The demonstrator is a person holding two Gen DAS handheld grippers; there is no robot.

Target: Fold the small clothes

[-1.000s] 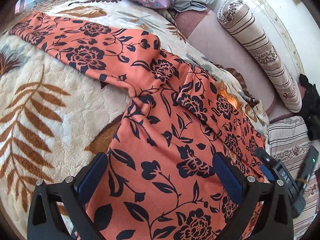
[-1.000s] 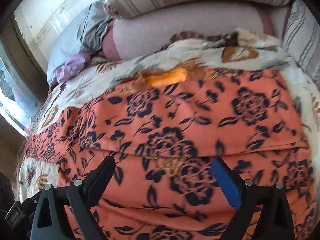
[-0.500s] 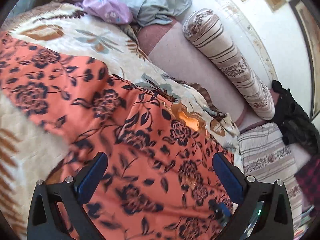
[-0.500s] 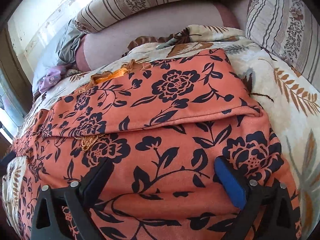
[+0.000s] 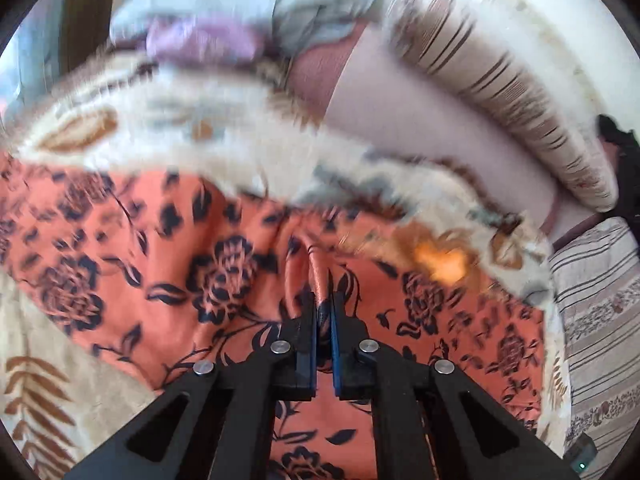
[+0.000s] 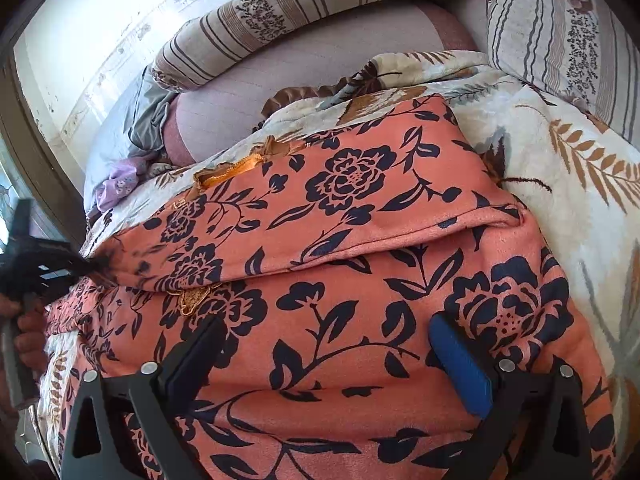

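Note:
An orange garment with dark blue flowers (image 5: 224, 280) lies spread on a cream leaf-pattern blanket (image 5: 52, 396). My left gripper (image 5: 323, 308) is shut on a pinched ridge of this garment near its upper edge; the view is blurred. In the right wrist view the garment (image 6: 360, 288) has one part folded across its top, with an orange neckline trim (image 6: 236, 168). My right gripper (image 6: 324, 344) is open just above the garment's lower part, nothing between its fingers. The left gripper (image 6: 52, 268) shows at the far left, gripping the fabric's edge.
Striped bolster pillows (image 6: 320, 4) and a mauve cushion (image 6: 304, 72) lie behind the blanket (image 6: 568, 168). Grey and lilac clothes (image 6: 128, 160) are piled at the back left. A striped pillow (image 5: 600, 304) sits at the right, dark items (image 5: 624, 168) beyond it.
My left gripper has closed on a fold of the garment and swung toward its upper edge. My right gripper has stayed open, drawing slightly closer over the lower part.

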